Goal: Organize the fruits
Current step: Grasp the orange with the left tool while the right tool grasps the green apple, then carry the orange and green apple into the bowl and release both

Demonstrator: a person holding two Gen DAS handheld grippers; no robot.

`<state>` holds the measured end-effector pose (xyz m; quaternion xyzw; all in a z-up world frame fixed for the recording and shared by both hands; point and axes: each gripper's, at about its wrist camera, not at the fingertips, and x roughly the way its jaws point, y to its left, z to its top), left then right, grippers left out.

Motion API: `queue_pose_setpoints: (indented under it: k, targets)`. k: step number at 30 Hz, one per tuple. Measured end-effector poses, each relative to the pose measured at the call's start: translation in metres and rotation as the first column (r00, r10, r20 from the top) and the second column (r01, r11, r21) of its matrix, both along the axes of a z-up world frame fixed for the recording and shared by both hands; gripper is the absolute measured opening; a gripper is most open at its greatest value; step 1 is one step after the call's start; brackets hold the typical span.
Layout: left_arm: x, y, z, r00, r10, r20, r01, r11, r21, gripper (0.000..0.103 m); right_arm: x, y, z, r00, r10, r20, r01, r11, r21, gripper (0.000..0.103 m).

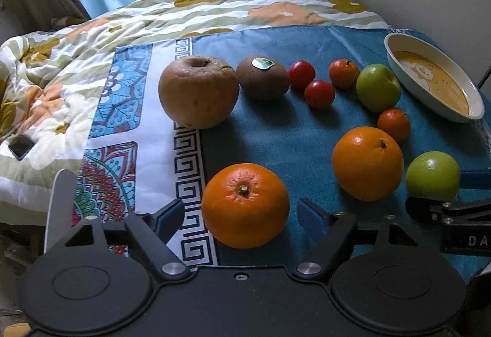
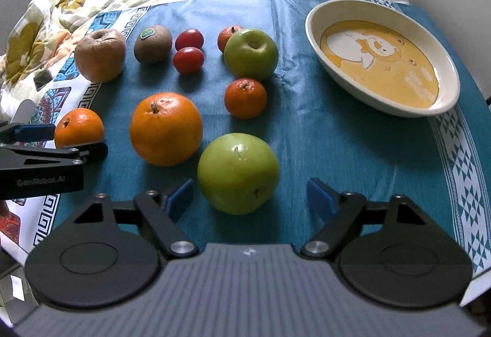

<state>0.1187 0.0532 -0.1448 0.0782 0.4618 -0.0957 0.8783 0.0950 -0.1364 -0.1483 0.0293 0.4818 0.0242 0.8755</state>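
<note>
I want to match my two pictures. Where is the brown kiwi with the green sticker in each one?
Left wrist view: the kiwi sits upper middle, just right of the wrinkled brown apple.
Right wrist view: the kiwi sits upper left, again just right of the wrinkled brown apple.
Shared landmark: two red tomatoes lie right of the kiwi in both.

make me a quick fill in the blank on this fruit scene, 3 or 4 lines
1. The left gripper has its open jaws either side of an ____.
2. The right gripper has its open jaws either side of a green ____.
3. The sticker sits on the brown ____, next to the wrinkled apple.
4. The oval dish holds ____ fruit so far.

Missing words: orange; apple; kiwi; no
</note>
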Motion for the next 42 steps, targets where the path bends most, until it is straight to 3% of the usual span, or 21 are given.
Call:
queue_pose_setpoints:
  k: [2,3,15,20,32,42]
  targets:
    - [0.002,0.000,-0.003,1.000,-0.005,-0.019,0.005,1.000,-0.007,0.066,0.002,0.001,0.001,1.000,0.006,0.004,-0.006,1.000,-0.006,0.089]
    - [0.003,0.000,-0.005,1.000,-0.005,-0.028,0.005,1.000,-0.010,0.065,0.002,0.001,0.001,1.000,0.008,0.005,-0.008,1.000,-0.008,0.089]
    - [-0.006,0.002,-0.004,1.000,-0.012,-0.007,0.012,1.000,-0.005,0.063,0.006,0.011,-0.002,0.999,0.046,0.011,-0.046,0.999,-0.028,0.071]
    - [-0.015,0.002,0.001,1.000,-0.018,-0.006,0.018,1.000,-0.007,0.063,0.003,0.007,0.001,0.999,0.031,0.013,-0.031,0.999,-0.004,0.071]
    - [-0.039,-0.018,0.060,0.996,-0.051,0.079,0.055,0.997,-0.054,0.063,-0.017,-0.018,0.044,0.998,-0.014,0.065,0.015,1.000,-0.008,0.071]
    - [-0.040,-0.068,0.100,0.985,-0.086,0.153,0.099,0.992,-0.080,0.063,-0.031,-0.077,0.085,0.989,-0.078,0.124,0.081,0.996,-0.023,0.071]
